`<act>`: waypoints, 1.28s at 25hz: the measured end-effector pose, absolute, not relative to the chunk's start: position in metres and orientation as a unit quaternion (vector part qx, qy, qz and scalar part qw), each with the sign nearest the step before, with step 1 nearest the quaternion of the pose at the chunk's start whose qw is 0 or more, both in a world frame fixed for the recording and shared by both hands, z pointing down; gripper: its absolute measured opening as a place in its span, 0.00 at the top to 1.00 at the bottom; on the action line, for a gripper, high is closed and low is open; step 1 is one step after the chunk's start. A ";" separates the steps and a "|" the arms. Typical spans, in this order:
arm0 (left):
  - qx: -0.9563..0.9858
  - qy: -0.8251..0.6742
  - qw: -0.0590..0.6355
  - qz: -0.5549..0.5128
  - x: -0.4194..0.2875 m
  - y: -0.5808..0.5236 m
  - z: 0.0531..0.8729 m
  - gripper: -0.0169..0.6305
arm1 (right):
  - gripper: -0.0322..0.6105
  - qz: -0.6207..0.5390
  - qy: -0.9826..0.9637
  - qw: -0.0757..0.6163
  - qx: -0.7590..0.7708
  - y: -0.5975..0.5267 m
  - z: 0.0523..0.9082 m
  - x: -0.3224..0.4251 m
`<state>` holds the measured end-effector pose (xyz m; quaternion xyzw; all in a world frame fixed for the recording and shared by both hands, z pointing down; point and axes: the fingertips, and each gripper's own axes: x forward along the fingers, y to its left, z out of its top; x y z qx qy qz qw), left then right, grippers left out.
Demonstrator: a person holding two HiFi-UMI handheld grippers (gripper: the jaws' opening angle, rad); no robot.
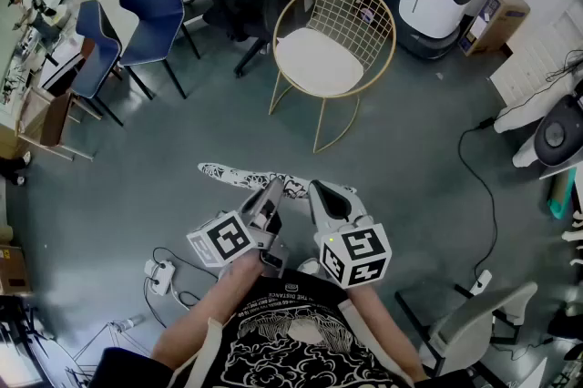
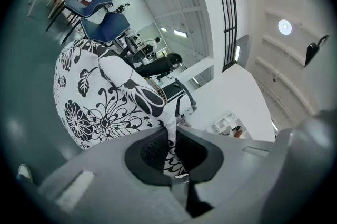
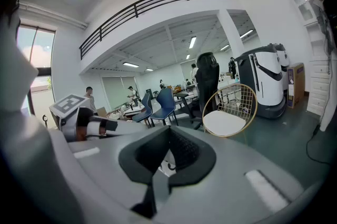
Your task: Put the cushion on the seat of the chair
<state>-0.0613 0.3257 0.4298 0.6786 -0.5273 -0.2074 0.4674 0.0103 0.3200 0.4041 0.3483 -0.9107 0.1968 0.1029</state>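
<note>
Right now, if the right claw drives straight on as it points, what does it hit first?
Probably bare floor, just left of the gold chair in the head view; the right claw, gripping the cushion, tilts slightly down. Depth unclear.

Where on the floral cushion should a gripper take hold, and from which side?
The cushion is best pinched at its thin near edge, from the person's side, as the left gripper does now: the seam lies flat between its jaws, while the middle likely bulges too fat for them.
</note>
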 end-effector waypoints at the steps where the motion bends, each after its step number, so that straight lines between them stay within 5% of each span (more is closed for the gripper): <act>1: 0.679 -0.528 0.468 -0.206 -0.059 0.326 0.431 0.95 | 0.95 0.197 -0.911 0.102 0.348 0.320 0.405 0.012; 32: 0.682 -0.481 0.520 -0.182 -0.112 0.203 0.460 0.95 | 0.95 0.231 -0.880 0.140 0.391 0.204 0.430 -0.046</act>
